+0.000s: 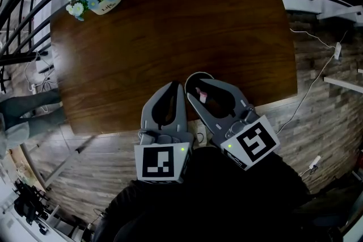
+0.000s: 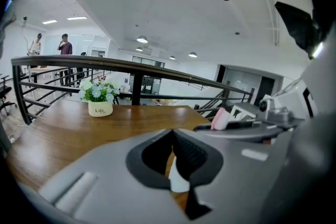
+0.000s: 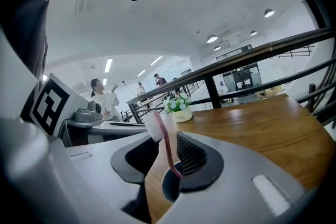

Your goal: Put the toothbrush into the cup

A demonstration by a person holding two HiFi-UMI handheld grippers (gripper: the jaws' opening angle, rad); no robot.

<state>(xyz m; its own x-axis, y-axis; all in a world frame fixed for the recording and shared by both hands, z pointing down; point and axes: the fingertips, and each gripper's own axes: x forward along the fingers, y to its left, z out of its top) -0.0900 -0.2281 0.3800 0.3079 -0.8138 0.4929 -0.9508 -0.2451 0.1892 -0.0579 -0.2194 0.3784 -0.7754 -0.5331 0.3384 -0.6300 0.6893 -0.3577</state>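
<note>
A pink toothbrush [image 3: 167, 152] stands bristles up in a dark-rimmed cup [image 3: 169, 189] near the front edge of the wooden table [image 1: 170, 25]. My right gripper [image 3: 165, 136] is open, one jaw on each side of the brush and the cup, and the handle leans close to the ribbed right pad [image 3: 190, 157]. In the head view the cup [image 1: 198, 74] and the brush [image 1: 202, 93] sit at the right gripper's [image 1: 194, 88] tips. My left gripper [image 1: 179, 86] rests just left of the cup with its tips together. From the left gripper view [image 2: 172, 131] the brush head [image 2: 219, 119] shows at right.
A small white pot of blue and white flowers [image 1: 105, 5] stands at the table's far left corner. A dark metal railing [image 2: 131, 66] runs behind the table. People [image 2: 65, 47] stand in the room beyond. The table's front edge [image 1: 272, 100] is close to the cup.
</note>
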